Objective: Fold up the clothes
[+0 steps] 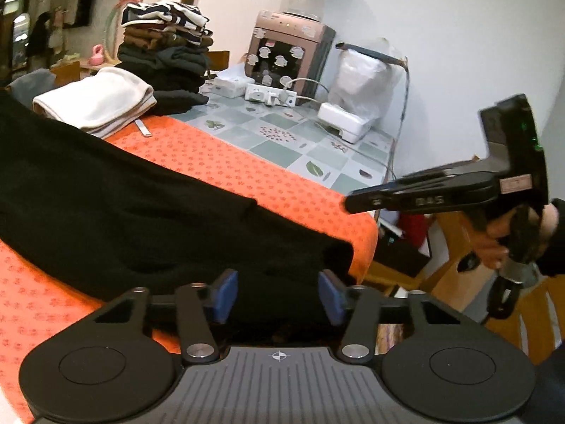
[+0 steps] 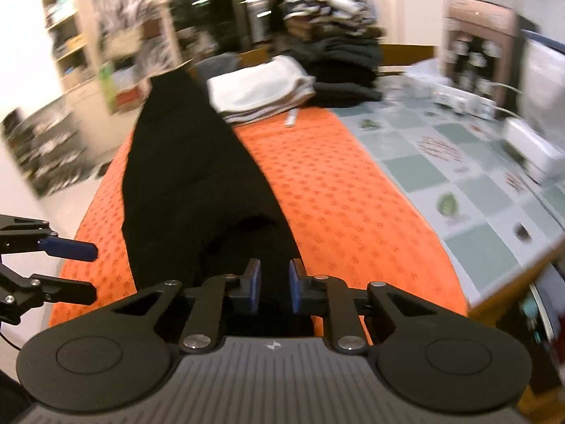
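A long black garment (image 1: 141,205) lies stretched out on the orange cloth (image 1: 247,173) that covers the table. In the right wrist view the black garment (image 2: 190,176) runs away from me toward the far edge. My left gripper (image 1: 279,295) is open, its blue pads wide apart over the garment's near end. It shows again at the left of the right wrist view, where the left gripper (image 2: 83,268) is beside the table edge. A hand holds my right gripper (image 1: 351,205) over the cloth's right corner. The right gripper (image 2: 274,286) has a narrow gap between its pads and holds nothing.
A folded white cloth (image 1: 99,100) and a tall stack of folded clothes (image 1: 166,53) sit at the far side. On the tiled tablecloth (image 1: 268,141) stand a water dispenser (image 1: 289,56), a power strip (image 1: 270,95) and a white box (image 1: 348,122). Wooden chairs (image 1: 459,247) are beyond the table's right edge.
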### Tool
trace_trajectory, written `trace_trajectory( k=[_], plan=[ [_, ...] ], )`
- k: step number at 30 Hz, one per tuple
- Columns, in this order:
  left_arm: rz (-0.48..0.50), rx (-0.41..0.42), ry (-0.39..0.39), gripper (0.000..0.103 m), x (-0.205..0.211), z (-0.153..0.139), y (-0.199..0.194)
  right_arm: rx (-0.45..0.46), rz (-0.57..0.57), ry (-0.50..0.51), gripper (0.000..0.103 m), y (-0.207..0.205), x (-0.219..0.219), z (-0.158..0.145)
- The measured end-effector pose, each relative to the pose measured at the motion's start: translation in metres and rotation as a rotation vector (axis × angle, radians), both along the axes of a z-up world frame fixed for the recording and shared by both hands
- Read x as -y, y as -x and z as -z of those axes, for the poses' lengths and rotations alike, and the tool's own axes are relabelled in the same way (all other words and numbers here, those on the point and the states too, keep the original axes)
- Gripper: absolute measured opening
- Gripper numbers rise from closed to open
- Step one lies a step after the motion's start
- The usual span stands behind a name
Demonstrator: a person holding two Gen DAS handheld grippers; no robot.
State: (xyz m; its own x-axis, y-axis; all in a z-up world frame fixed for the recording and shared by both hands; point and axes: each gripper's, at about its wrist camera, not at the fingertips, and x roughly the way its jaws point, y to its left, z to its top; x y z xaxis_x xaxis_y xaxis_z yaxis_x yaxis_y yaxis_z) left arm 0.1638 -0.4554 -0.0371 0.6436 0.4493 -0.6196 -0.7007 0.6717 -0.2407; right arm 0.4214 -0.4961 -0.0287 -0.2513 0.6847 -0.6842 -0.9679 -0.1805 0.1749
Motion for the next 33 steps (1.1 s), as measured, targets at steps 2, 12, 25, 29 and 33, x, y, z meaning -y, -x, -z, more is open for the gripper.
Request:
trace_trajectory(
  k=[2,12,25,29,33],
  plan=[
    [-0.052,-0.014,0.028,0.035,-0.003,0.006,-0.016,0.003,-0.085,0.015,0.018,-0.004,-0.017,0.004],
    [-0.251,-0.066,0.106,0.035,0.006,0.036,-0.070,0.040,-0.496,0.078,0.013,-0.002,-0.068,0.037],
    [-0.381,-0.136,0.095,0.035,0.044,0.047,-0.081,0.110,-0.752,0.021,0.013,-0.025,-0.026,0.062],
    [-0.397,-0.133,0.097,0.036,0.048,0.048,-0.083,0.112,-0.789,-0.007,0.013,-0.024,-0.026,0.050],
    [-0.389,-0.173,0.123,0.036,0.049,0.063,-0.091,0.153,-0.834,0.004,0.014,-0.020,-0.022,0.065]
  ],
)
